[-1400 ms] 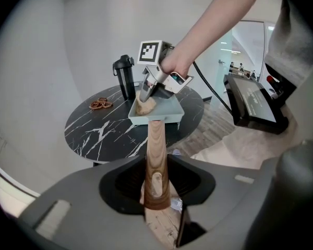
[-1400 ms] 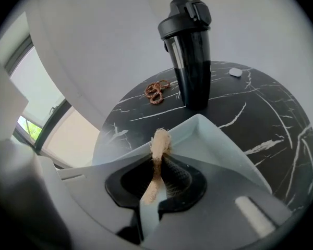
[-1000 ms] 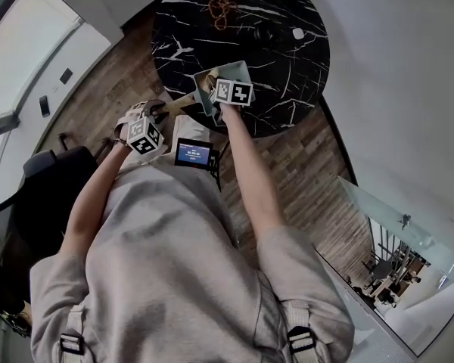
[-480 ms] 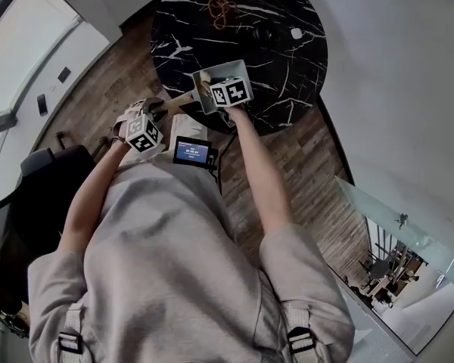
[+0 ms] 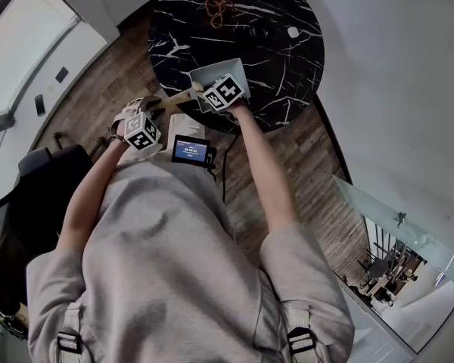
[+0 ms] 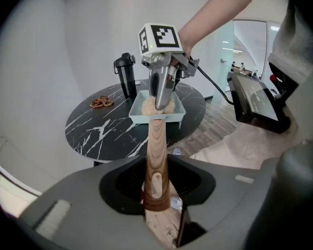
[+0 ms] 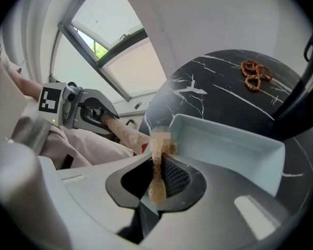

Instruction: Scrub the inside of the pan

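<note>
The pan (image 5: 212, 74) sits at the bench (image 5: 287, 74) edge nearest the person. The left tongs (image 6: 156, 191) clamp its wooden handle (image 6: 157, 145); the right tongs (image 7: 157, 180) pinch a tan scrub pad (image 7: 156, 163) inside it.

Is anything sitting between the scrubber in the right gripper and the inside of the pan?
Nothing visible does. The right gripper has its scrub pad inside the pan, at the corner by the handle, and the pan's inside is otherwise bare.
</note>
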A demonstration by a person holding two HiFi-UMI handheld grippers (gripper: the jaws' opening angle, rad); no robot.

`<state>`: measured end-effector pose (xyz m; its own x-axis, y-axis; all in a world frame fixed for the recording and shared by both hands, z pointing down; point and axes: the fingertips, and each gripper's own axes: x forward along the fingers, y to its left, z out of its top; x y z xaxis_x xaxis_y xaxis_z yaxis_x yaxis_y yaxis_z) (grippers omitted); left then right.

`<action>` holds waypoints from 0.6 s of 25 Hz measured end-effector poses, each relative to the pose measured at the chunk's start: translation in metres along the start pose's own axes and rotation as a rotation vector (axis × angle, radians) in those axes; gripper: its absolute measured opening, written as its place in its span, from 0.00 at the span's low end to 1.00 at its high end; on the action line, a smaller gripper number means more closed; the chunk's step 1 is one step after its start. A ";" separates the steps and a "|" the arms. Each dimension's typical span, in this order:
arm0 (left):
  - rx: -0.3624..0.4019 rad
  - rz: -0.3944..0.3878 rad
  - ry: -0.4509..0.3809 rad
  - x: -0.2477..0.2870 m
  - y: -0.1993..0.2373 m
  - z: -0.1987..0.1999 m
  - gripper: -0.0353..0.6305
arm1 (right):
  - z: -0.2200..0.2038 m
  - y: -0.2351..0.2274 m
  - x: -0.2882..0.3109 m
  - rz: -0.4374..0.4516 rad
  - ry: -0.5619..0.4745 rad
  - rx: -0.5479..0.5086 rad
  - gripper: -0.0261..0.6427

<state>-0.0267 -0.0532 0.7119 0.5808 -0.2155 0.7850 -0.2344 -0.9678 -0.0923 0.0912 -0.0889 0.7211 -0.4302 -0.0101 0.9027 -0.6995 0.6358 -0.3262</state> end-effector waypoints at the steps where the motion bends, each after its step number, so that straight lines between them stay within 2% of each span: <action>1: 0.000 0.000 0.001 0.000 0.000 0.000 0.24 | -0.004 0.001 0.000 0.018 0.011 0.014 0.11; 7: -0.003 0.001 0.002 0.001 0.000 0.000 0.24 | -0.024 0.010 -0.005 0.111 0.064 0.081 0.11; 10: -0.002 0.003 0.000 0.000 0.000 0.000 0.24 | -0.024 0.018 -0.012 0.164 0.045 0.105 0.11; 12: -0.001 0.001 0.001 0.000 -0.001 0.000 0.24 | -0.014 0.028 -0.025 0.241 -0.028 0.119 0.11; 15: 0.001 -0.002 -0.001 -0.001 -0.001 0.000 0.24 | 0.022 0.041 -0.064 0.373 -0.267 0.166 0.11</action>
<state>-0.0266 -0.0524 0.7112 0.5817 -0.2138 0.7848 -0.2323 -0.9683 -0.0916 0.0778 -0.0790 0.6444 -0.7849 -0.0162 0.6194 -0.5421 0.5020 -0.6739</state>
